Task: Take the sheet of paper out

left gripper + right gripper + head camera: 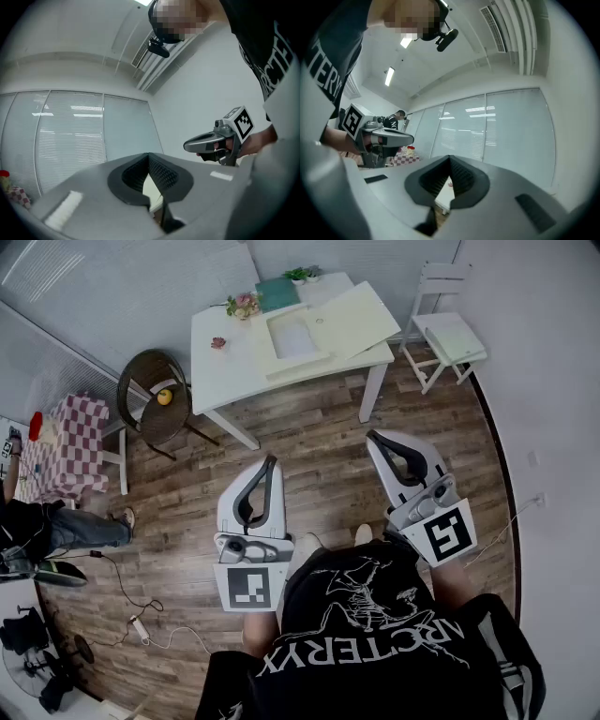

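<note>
A white sheet of paper (293, 336) lies inside an open cream folder (352, 320) on the white table (220, 371) at the far end of the room. Both grippers hover level over the wood floor, well short of the table. My left gripper (272, 461) is shut and holds nothing; its jaws meet at the tip (149, 156). My right gripper (374, 437) is shut and holds nothing too, its tip (450, 160) touching. Each gripper view shows the other gripper alongside: the right one (219, 140) and the left one (380, 138).
On the table stand pink flowers (244, 304), a teal book (277, 292) and a small plant (300, 275). A white chair (448, 332) stands right of it, a round brown chair (155, 399) with a yellow fruit left. A seated person (47, 526) and cables (141, 620) are far left.
</note>
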Motion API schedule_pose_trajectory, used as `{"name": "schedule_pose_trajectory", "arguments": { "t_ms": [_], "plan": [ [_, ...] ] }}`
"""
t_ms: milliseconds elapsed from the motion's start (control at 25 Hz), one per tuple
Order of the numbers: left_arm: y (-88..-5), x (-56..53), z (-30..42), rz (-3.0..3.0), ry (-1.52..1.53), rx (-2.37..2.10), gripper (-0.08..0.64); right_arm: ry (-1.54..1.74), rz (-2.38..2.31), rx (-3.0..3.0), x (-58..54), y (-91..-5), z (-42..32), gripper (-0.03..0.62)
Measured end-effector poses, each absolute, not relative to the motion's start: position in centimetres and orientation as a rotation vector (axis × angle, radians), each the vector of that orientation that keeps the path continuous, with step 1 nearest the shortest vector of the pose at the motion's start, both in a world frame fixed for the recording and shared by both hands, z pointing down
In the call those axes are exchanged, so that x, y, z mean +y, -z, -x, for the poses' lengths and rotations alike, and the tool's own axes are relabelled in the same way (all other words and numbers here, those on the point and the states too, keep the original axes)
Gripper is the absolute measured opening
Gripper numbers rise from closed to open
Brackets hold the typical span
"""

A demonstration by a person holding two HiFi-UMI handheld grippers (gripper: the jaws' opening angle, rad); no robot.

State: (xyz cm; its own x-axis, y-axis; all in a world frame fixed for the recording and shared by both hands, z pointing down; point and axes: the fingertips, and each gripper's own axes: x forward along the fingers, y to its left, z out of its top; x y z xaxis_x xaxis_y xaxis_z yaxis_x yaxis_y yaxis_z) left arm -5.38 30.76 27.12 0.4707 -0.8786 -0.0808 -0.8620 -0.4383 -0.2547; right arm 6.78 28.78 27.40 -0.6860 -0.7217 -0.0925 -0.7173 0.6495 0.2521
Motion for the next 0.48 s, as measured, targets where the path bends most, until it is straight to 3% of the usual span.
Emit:
{"name": "schedule_pose_trajectory", "arguments": {
  "t_ms": [480],
  "plan": [
    [-27.8,29.6,4.0,2.455,0.137,1.504,0.012,0.518,-1.224,-2.831,28.3,-26.5,-7.6,0.011]
  ]
}}
